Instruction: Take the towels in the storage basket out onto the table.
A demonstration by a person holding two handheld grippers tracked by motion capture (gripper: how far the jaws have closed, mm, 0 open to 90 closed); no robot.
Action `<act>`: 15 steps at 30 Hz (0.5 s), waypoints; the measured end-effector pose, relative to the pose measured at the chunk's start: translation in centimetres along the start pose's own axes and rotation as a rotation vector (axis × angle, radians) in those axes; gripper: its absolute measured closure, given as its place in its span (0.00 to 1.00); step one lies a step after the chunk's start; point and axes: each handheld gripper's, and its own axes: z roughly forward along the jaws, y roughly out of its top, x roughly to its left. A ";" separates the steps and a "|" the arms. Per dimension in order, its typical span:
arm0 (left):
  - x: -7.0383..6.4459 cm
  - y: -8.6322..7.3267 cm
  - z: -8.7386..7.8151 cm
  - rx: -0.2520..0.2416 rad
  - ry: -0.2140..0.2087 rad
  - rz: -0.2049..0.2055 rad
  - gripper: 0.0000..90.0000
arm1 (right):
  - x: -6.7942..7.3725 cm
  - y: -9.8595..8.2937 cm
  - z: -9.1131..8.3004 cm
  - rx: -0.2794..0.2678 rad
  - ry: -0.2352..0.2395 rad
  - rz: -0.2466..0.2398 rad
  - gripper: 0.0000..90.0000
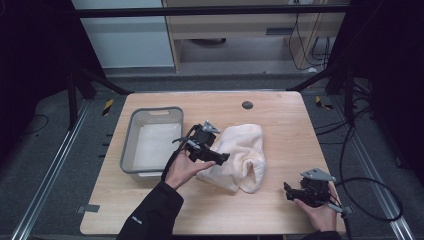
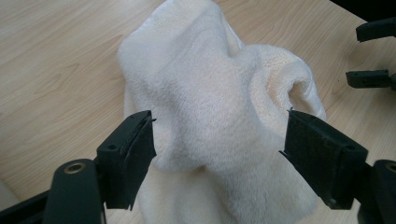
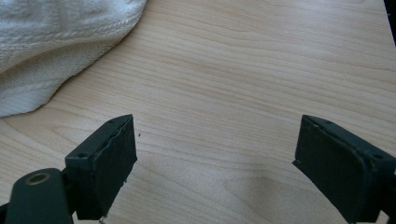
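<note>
Left tool (image 2: 217, 154) spread wide astride crumpled cream towel (image 2: 219, 93), right tool (image 3: 215, 168) spread over bare wooden surface (image 3: 261, 70), grey bin (image 1: 150, 140) visible from above.

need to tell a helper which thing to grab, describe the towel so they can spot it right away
On the light wooden table, look just right of the grey plastic bin. The crumpled cream terry towel lies near the middle, under the open left tool. It is the table's one soft, bunched thing.
</note>
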 end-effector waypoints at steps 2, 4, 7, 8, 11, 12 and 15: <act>0.0 -0.4 -0.6 -0.013 0.002 -0.002 0.26 | 0.0 0.0 0.0 -0.001 0.001 -0.001 0.14; 0.1 -0.9 -1.2 -0.024 0.004 0.001 0.27 | 0.0 0.0 0.0 -0.002 0.001 -0.001 0.14; 0.2 -1.8 -2.1 -0.047 0.008 -0.004 0.27 | 0.1 0.0 0.0 0.000 0.004 0.000 0.14; 0.4 -2.5 -2.5 -0.060 0.012 -0.010 0.27 | 0.1 0.0 0.0 0.000 0.004 0.000 0.14; 0.5 -3.1 -3.0 -0.068 0.012 -0.017 0.27 | 0.1 0.0 0.1 0.001 0.003 0.002 0.14; 0.6 -3.5 -3.3 -0.069 0.010 -0.020 0.27 | 0.1 -0.1 0.0 0.001 0.002 0.003 0.14; 0.9 -4.8 -4.3 -0.087 0.018 -0.027 0.27 | 0.1 -0.1 0.0 0.002 0.001 0.005 0.14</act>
